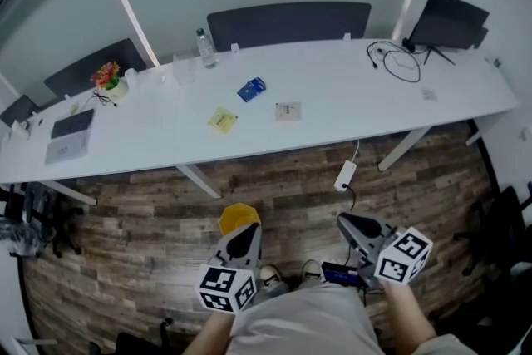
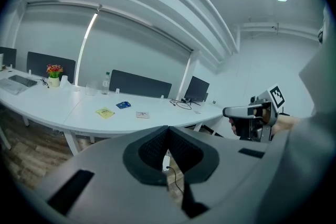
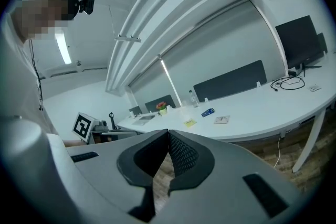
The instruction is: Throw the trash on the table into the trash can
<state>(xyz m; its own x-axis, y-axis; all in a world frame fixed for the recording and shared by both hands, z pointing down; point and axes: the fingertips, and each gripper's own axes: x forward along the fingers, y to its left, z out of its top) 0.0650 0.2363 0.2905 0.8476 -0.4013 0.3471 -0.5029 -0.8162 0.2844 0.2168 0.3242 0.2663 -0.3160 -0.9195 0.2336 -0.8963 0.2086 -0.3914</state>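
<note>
Both grippers are held low at the bottom of the head view, well apart from the bench (image 1: pixel 332 133). The jaws of the left gripper (image 1: pixel 243 235) are pressed together with nothing between them. The jaws of the right gripper (image 1: pixel 351 224) are likewise pressed together and empty. No trash is held.

Three items near the middle of the frame are judged to be the trash: a blue packet (image 1: pixel 251 88), a yellow paper (image 1: pixel 222 120) and a square paper slip (image 1: pixel 288 111), each apart from the others. The yellow trash can (image 1: pixel 237 214) stands on the floor below the bench edge, just above the left gripper and partly hidden by it.

The bench should be approached first, and the jaws spread before an item is reached. The flat papers are expected to resist pinching, so a raised edge or corner should be sought.

The bench is long, white and smooth. A water bottle (image 1: pixel 204 47) and a flower pot (image 1: pixel 108 77) at upper left, and a monitor (image 1: pixel 449 22) and cable (image 1: pixel 401 62) at upper right, should be left untouched. The wood-plank floor (image 1: pixel 141 237) is bounded by pale walls.
</note>
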